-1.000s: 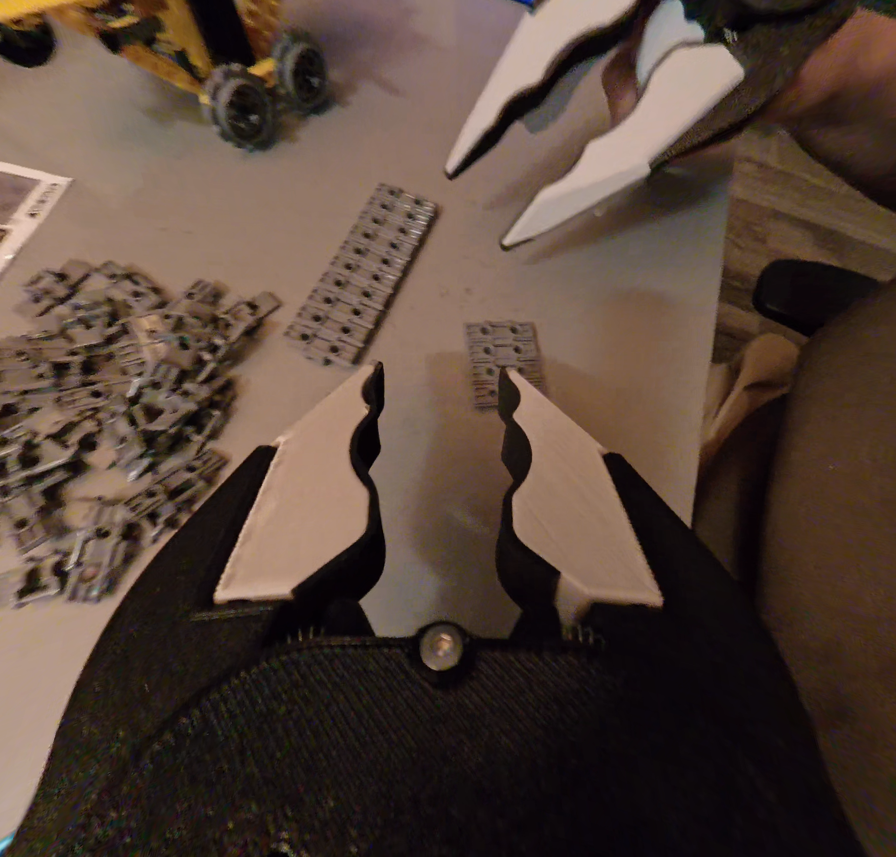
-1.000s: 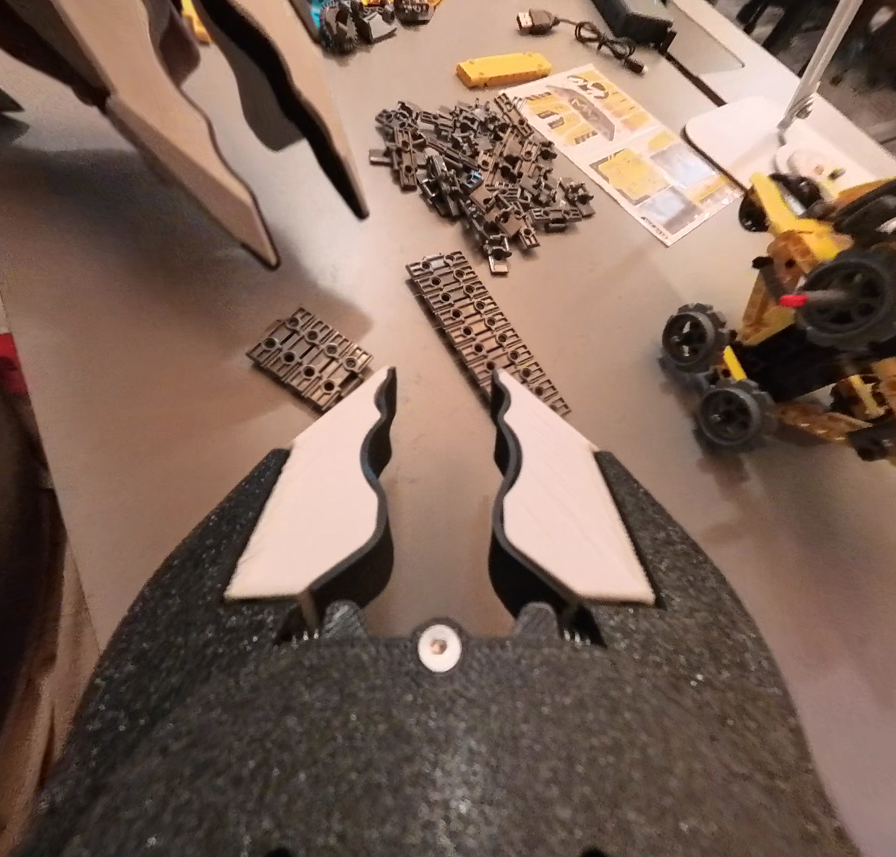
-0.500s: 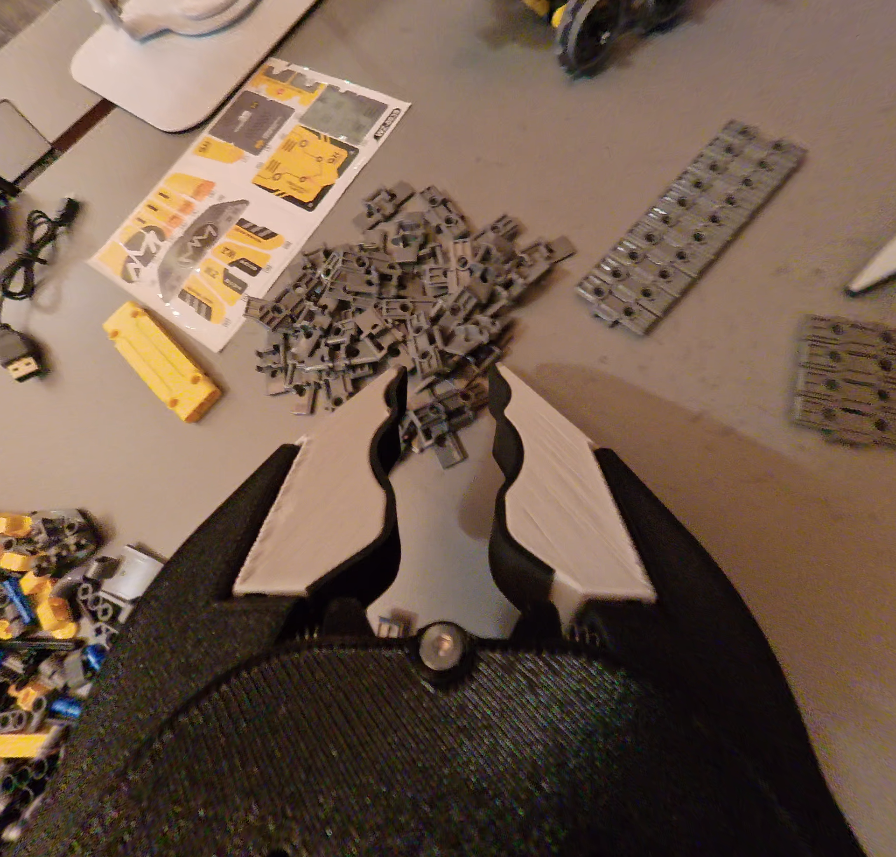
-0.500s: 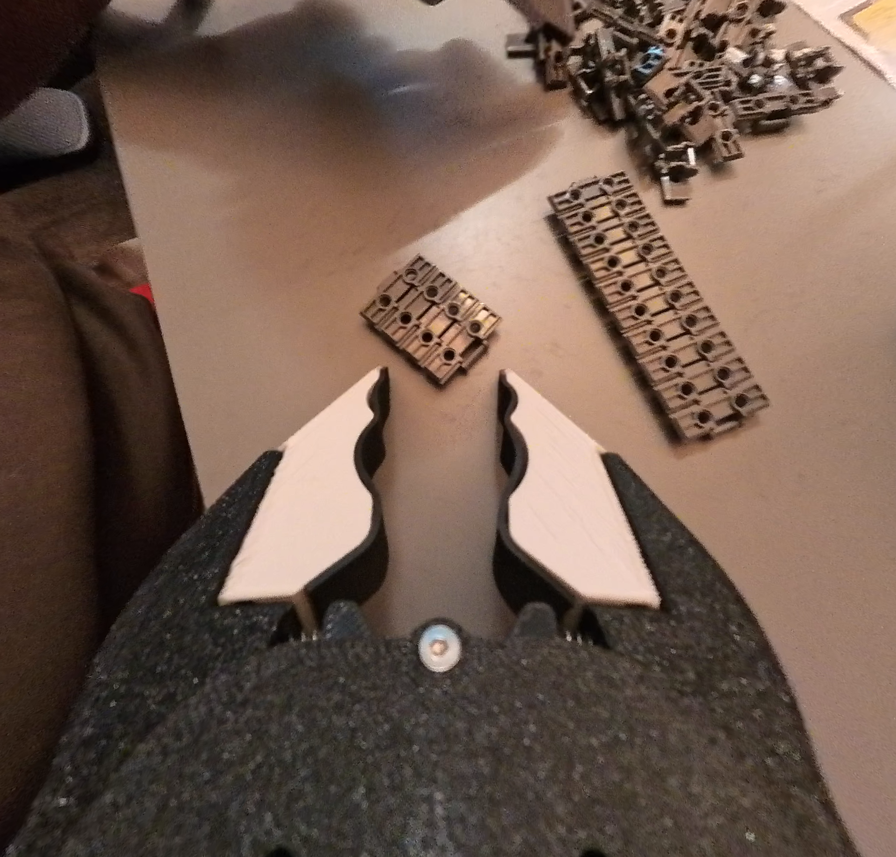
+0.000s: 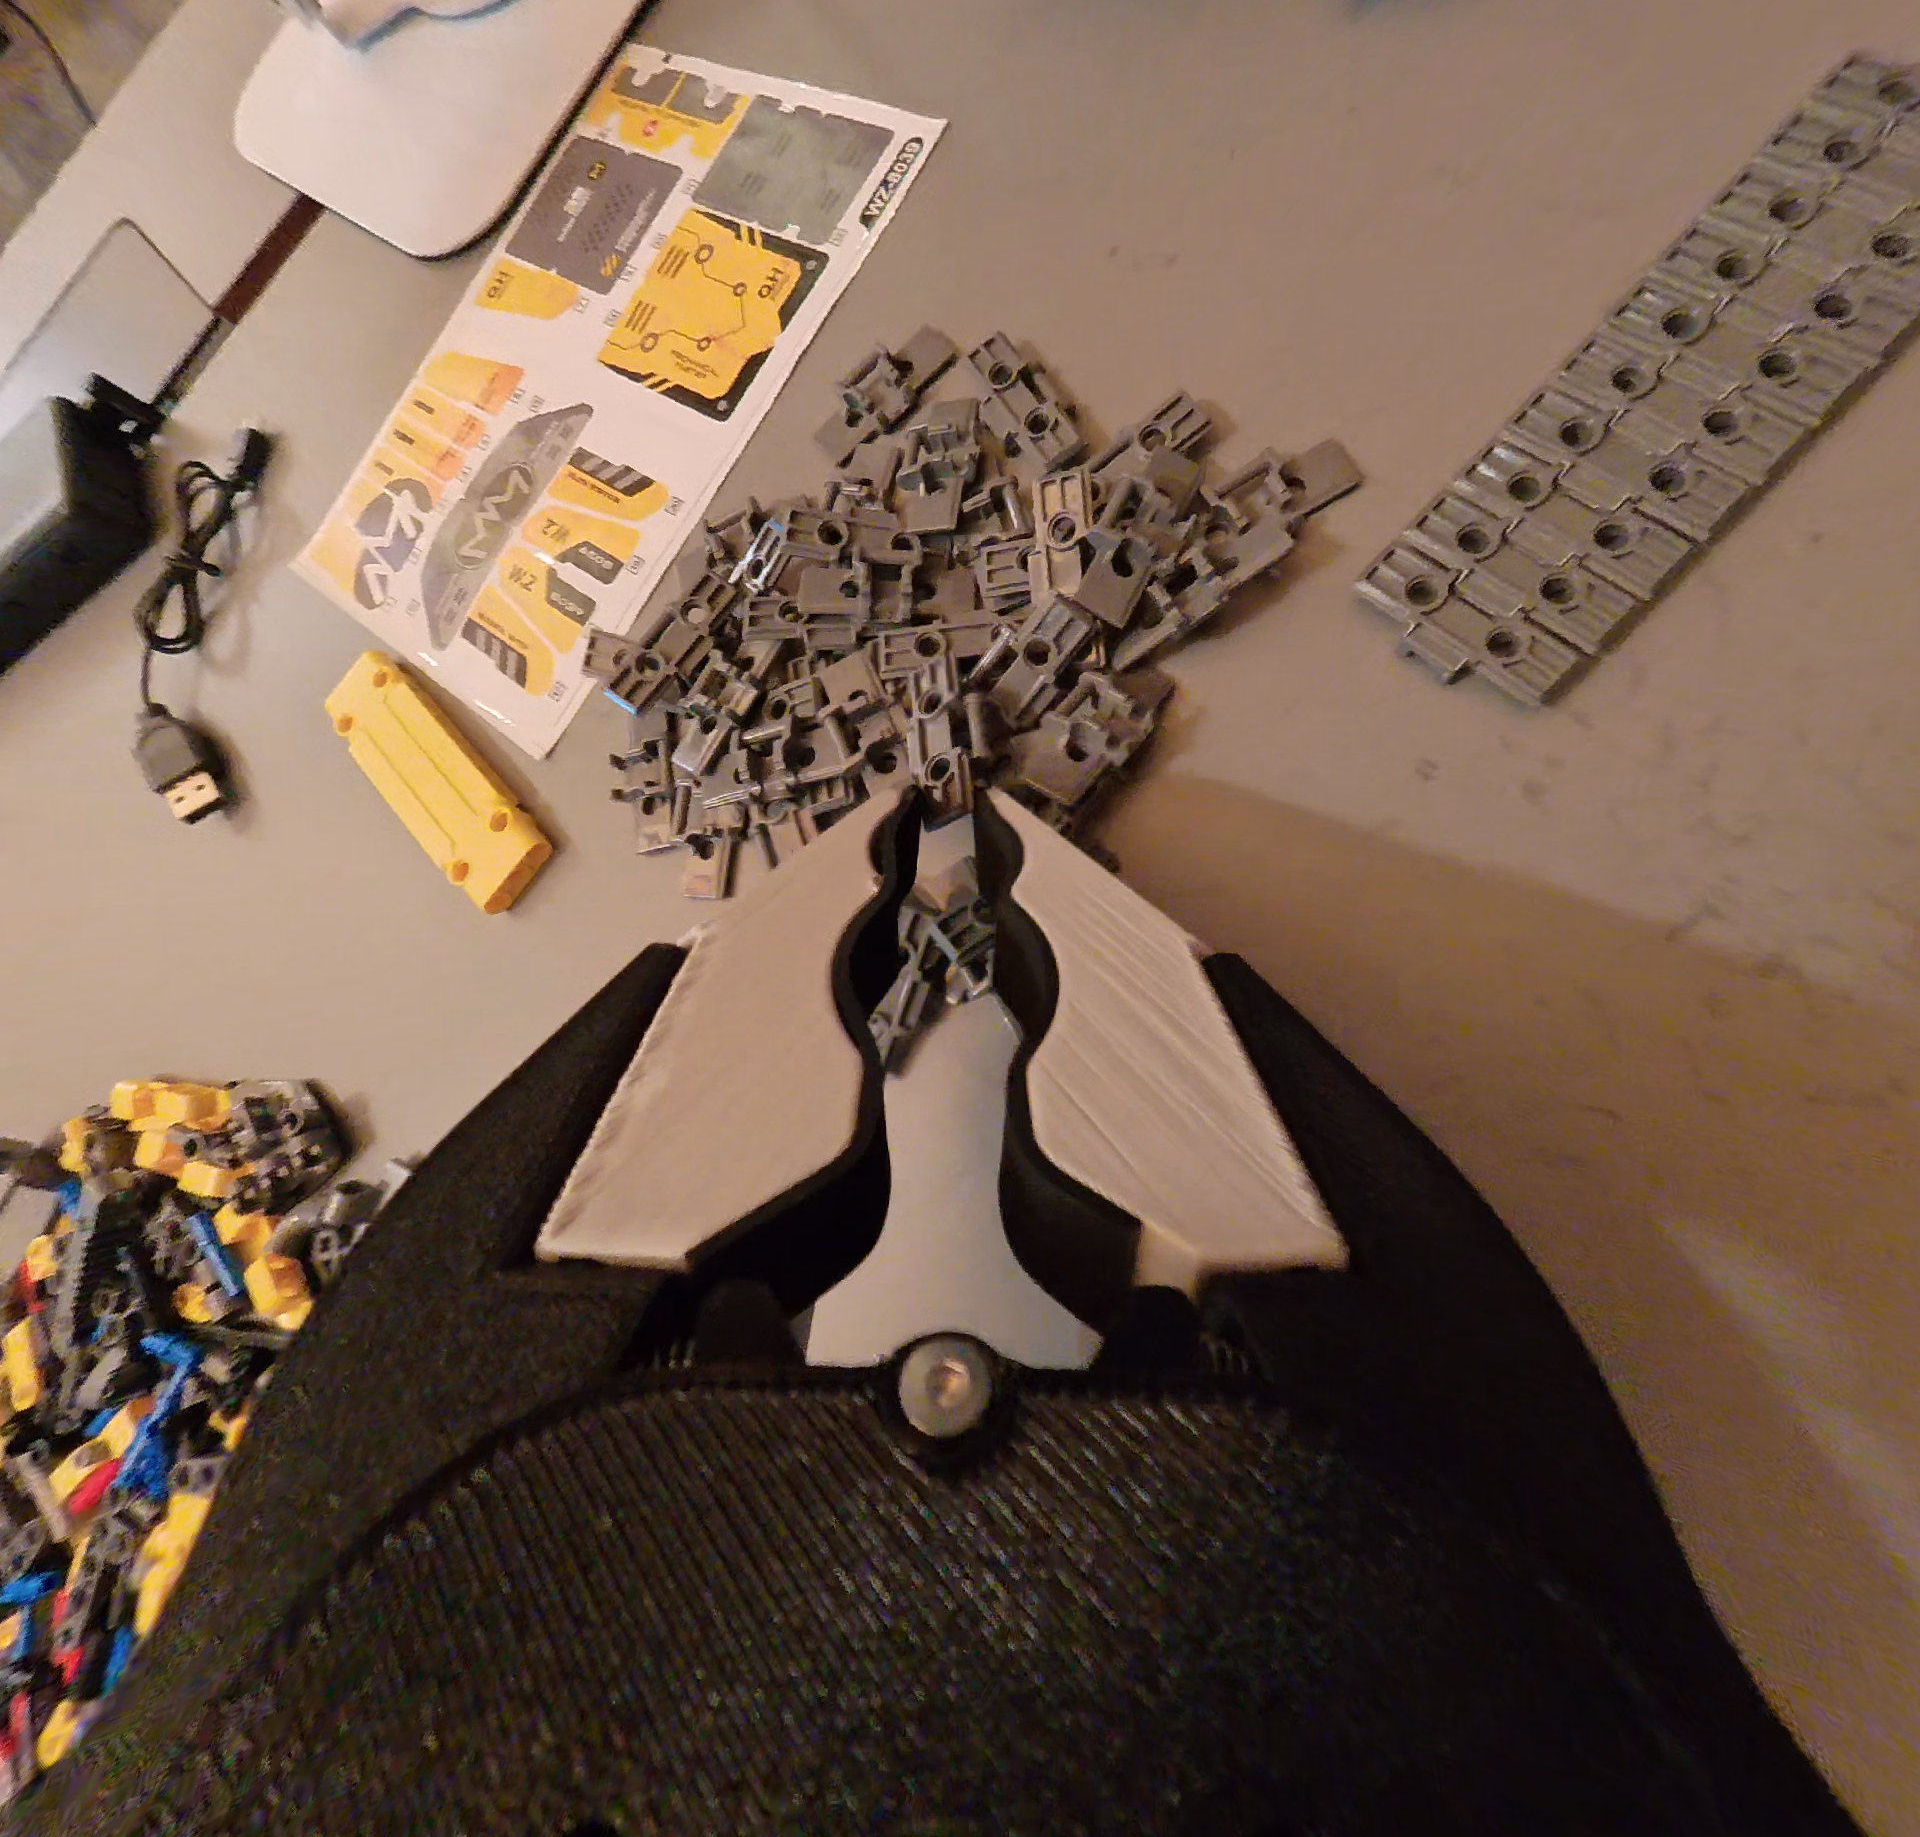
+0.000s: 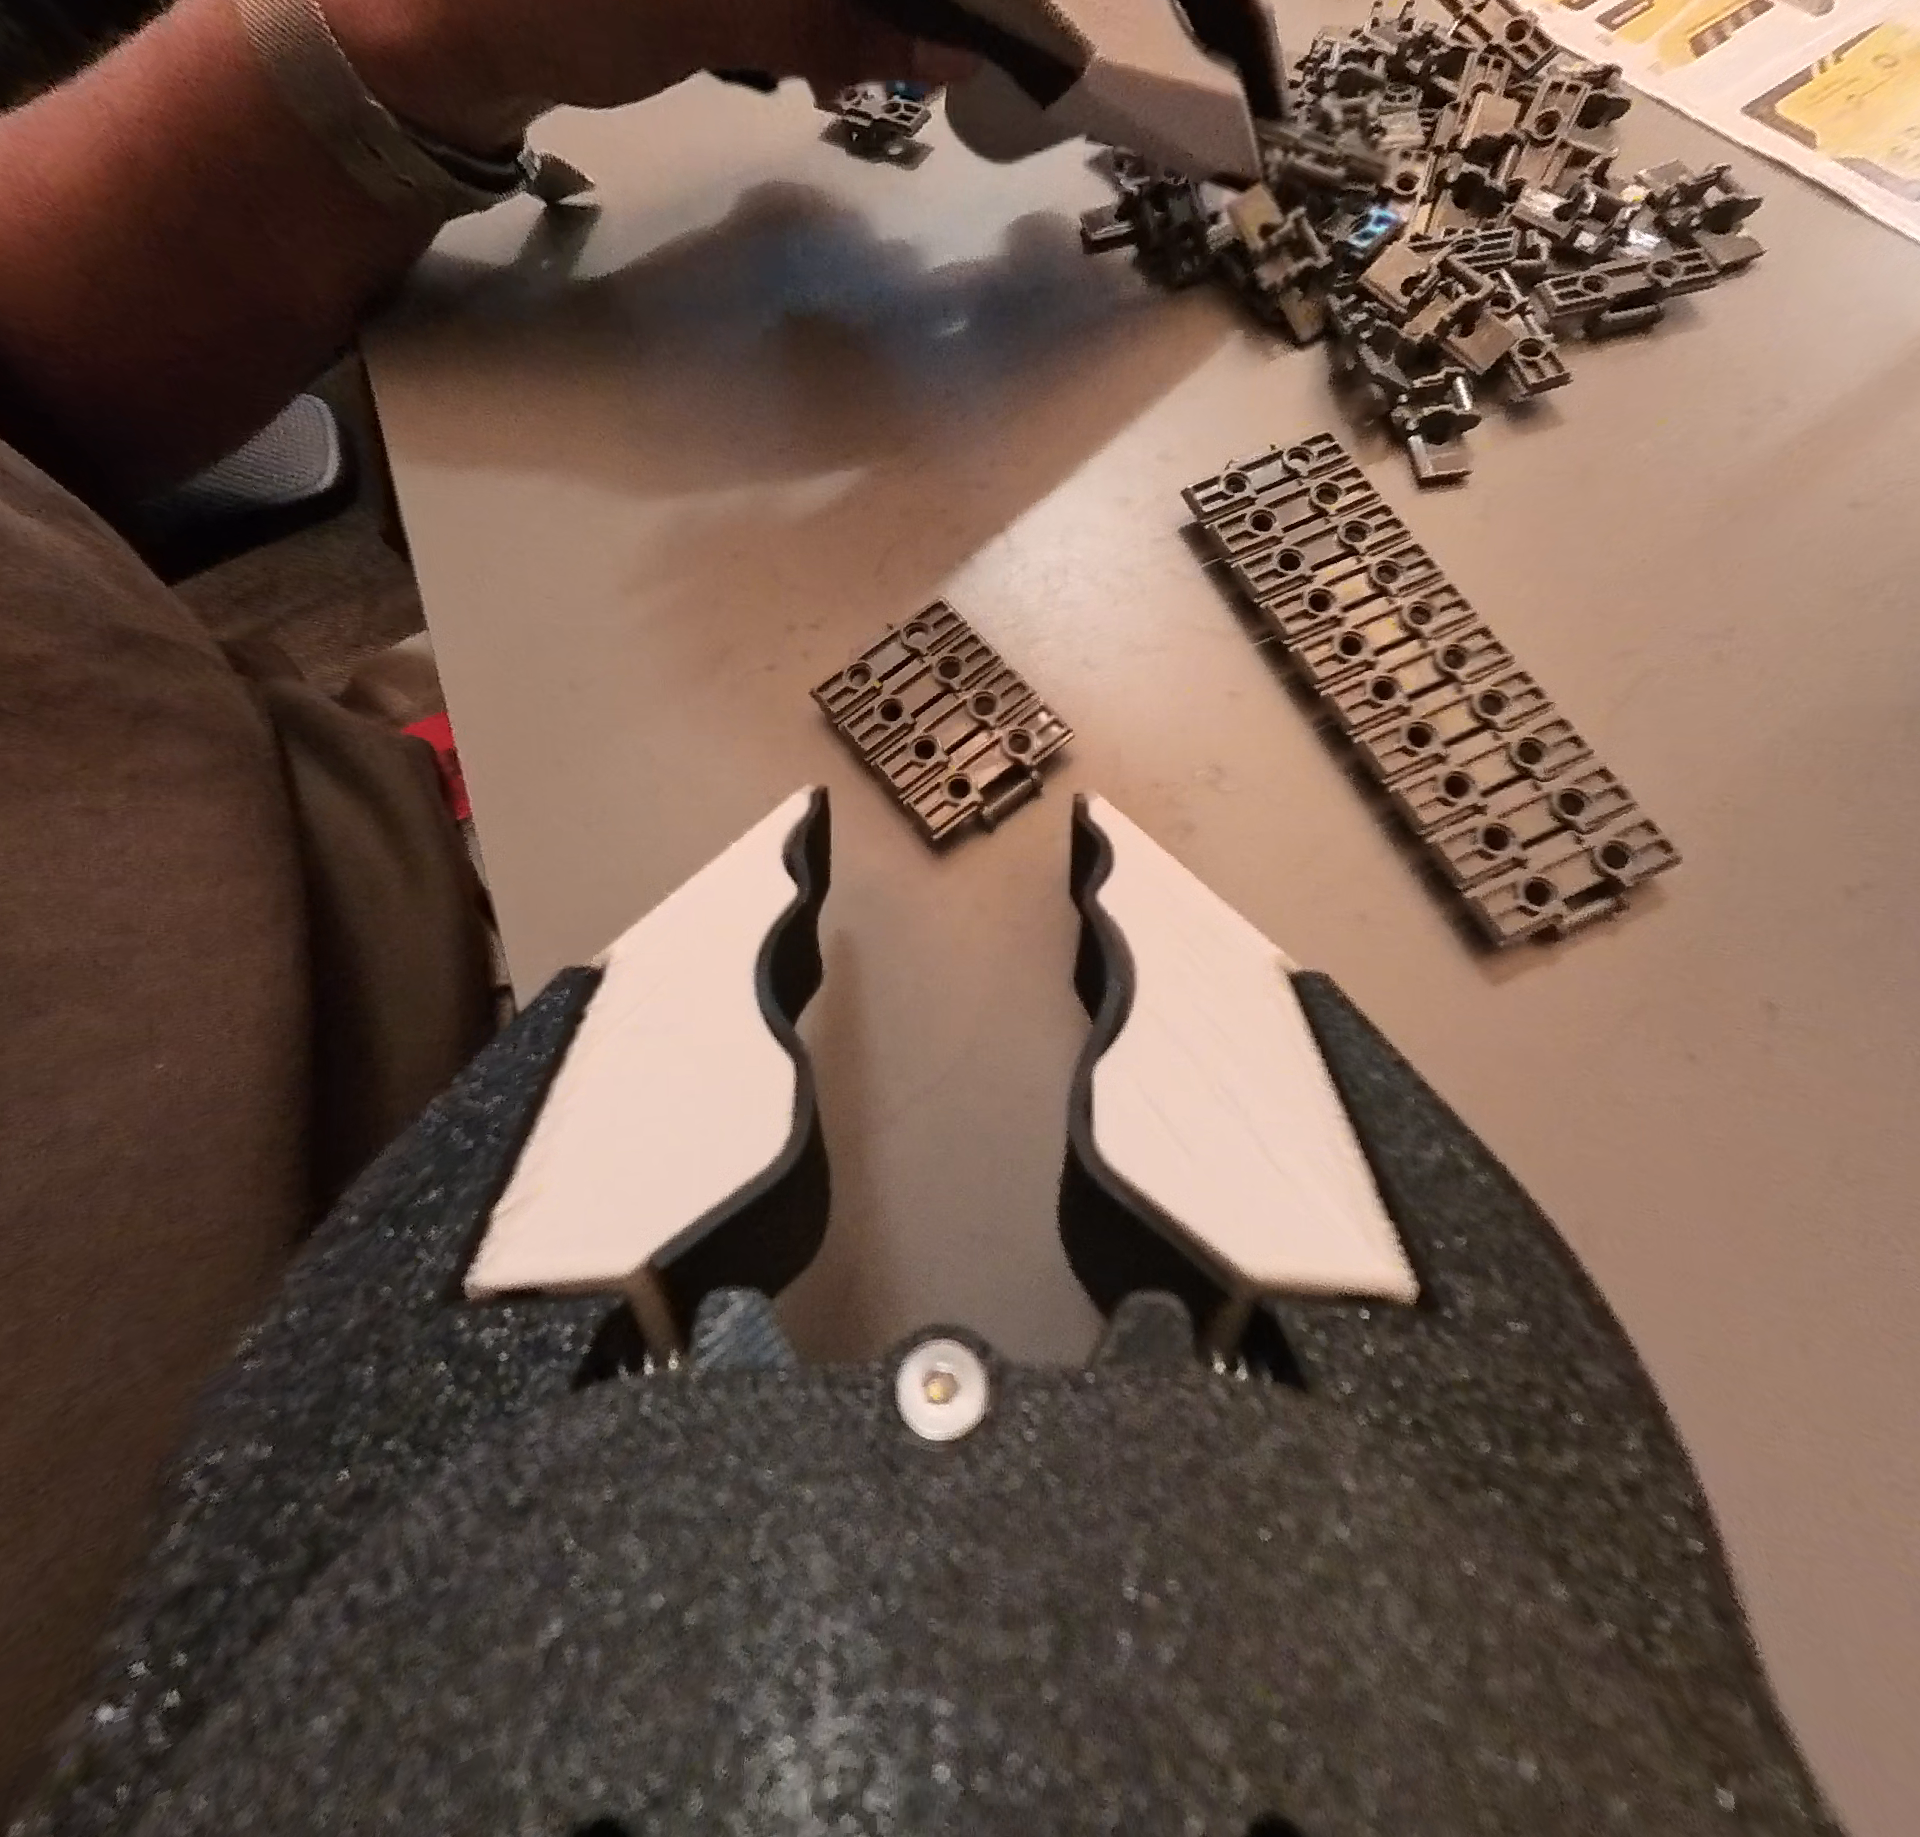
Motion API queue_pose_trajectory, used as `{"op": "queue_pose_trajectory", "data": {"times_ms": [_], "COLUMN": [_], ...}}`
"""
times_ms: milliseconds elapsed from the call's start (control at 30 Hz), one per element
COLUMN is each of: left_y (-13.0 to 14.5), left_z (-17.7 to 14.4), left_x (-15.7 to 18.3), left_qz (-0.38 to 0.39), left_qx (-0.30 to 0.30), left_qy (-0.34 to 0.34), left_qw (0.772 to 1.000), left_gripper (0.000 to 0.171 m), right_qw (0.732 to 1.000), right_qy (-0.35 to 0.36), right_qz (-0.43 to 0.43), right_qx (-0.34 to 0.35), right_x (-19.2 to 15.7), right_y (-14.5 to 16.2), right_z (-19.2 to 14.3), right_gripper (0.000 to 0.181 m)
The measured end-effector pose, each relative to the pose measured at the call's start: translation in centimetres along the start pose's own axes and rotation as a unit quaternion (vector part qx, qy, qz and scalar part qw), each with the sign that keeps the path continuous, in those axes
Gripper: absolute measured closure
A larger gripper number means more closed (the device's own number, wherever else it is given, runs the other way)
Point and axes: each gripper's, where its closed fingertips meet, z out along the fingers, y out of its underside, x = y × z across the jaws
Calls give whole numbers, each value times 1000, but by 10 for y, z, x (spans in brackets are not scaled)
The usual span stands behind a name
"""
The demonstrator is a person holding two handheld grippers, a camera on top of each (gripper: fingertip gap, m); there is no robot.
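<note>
A pile of loose grey track links (image 5: 935, 582) lies on the grey table. My left gripper (image 5: 948, 811) is at the pile's near edge, its jaws closed on one grey link (image 5: 940, 764), with more links lying under the fingers. It also shows in the right wrist view (image 6: 1236, 125), tip in the pile (image 6: 1455, 198). My right gripper (image 6: 951, 816) is open and empty, just short of a short joined track segment (image 6: 940, 722). A long joined track strip (image 6: 1434, 696) lies to its right and also shows in the left wrist view (image 5: 1683, 405).
A sticker sheet (image 5: 623, 374), a yellow panel (image 5: 436, 779), a USB cable (image 5: 177, 644), a white stand base (image 5: 447, 83) and a heap of mixed coloured parts (image 5: 135, 1320) lie left of the pile. The table's edge (image 6: 416, 561) and the person's arm (image 6: 416, 73) are at the left. One gripper's finger ends stand about 20 cm off the other's. My left tips are roughly 30 cm from the white stand base (image 5: 447, 83).
My left gripper swung from the short track segment to the loose pile and closed on a link. My right gripper turned toward the short segment and stayed open.
</note>
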Motion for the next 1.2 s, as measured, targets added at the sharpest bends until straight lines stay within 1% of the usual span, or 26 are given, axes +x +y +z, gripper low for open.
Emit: {"op": "queue_pose_trajectory", "data": {"times_ms": [100, 267, 367, 500, 567, 700, 867, 900, 967, 1000, 1067, 1133, 1200], "left_y": [-2, -23, -40, -52, -55, -53, -44, -42, -39, -39, -42, -45, -43], "left_z": [-6, -30, -45, -53, -53, -45, -35, -35, -35, -36, -42, -47, -50], "left_x": [-4, 7, 38, 104, 131, 158, 184, 187, 196, 200, 205, 201, 193], "left_qz": [8, 31, 53, 75, 93, 133, 137, 141, 141, 135, 113, 85, 61], "left_qx": [11, 61, 93, 115, 118, 108, 86, 82, 76, 79, 93, 107, 109], "left_qy": [-20, -35, -5, 82, 107, 110, 147, 151, 169, 182, 208, 221, 227], "left_qw": [1000, 997, 994, 987, 983, 979, 976, 975, 972, 971, 967, 966, 966], "left_gripper": [165, 166, 171, 171, 171, 171, 171, 169, 156, 150, 144, 140, 135], "right_qw": [1000, 999, 999, 998, 997, 997, 996, 996, 996, 996, 996, 996, 996], "right_qy": [17, 32, 36, 37, 40, 45, 59, 61, 63, 64, 62, 59, 57], "right_qz": [-16, -13, 7, 37, 45, 53, 53, 53, 55, 56, 60, 60, 58], "right_qx": [-12, -7, 9, 32, 41, 45, 40, 38, 33, 33, 35, 34, 22], "right_x": [1, 5, 10, 16, 18, 19, 21, 21, 22, 23, 24, 23, 22], "right_y": [4, 5, 3, 1, 1, 3, 8, 10, 12, 13, 13, 13, 16], "right_z": [1, -4, -10, -19, -23, -28, -31, -32, -33, -33, -34, -34, -33], "right_gripper": [135, 135, 135, 136, 136, 136, 136, 136, 136, 136, 136, 137, 141]}}
